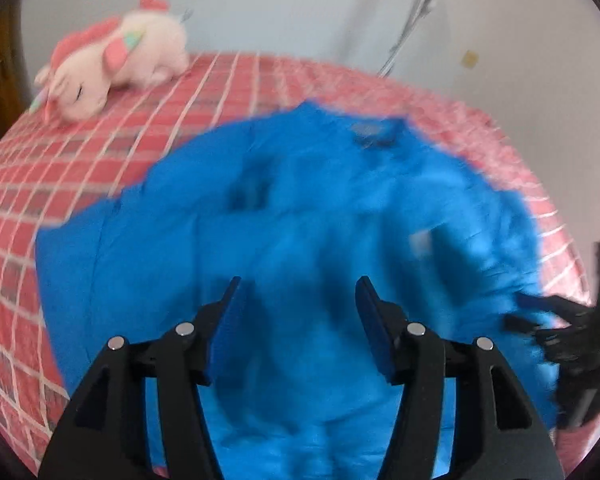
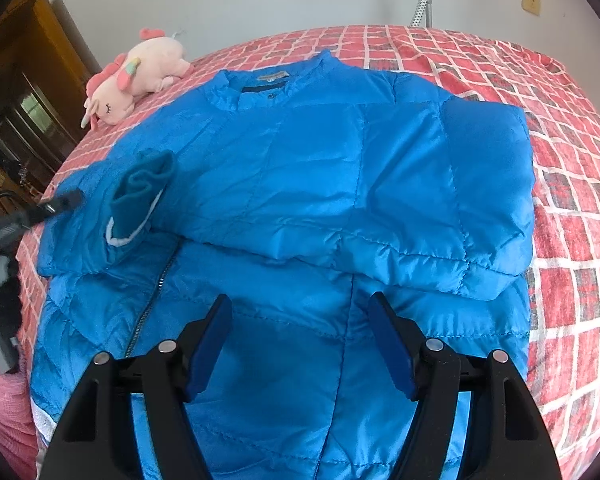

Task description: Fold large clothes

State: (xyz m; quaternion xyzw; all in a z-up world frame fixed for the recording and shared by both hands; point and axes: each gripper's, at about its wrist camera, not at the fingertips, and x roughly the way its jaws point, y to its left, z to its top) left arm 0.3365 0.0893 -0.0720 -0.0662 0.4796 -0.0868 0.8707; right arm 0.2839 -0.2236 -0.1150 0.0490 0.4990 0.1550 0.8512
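Note:
A bright blue puffer jacket lies front up on the bed, collar at the far side. Its right sleeve is folded across the chest; its left sleeve cuff lies bunched at the left. My right gripper is open and empty, hovering above the jacket's lower front. My left gripper is open and empty above the same jacket, which looks blurred in the left wrist view. The left gripper's tip also shows at the left edge of the right wrist view.
The bed has a red brick-pattern cover. A pink plush unicorn lies at the far left of the bed, also in the left wrist view. Dark wooden furniture stands left. A white wall is behind.

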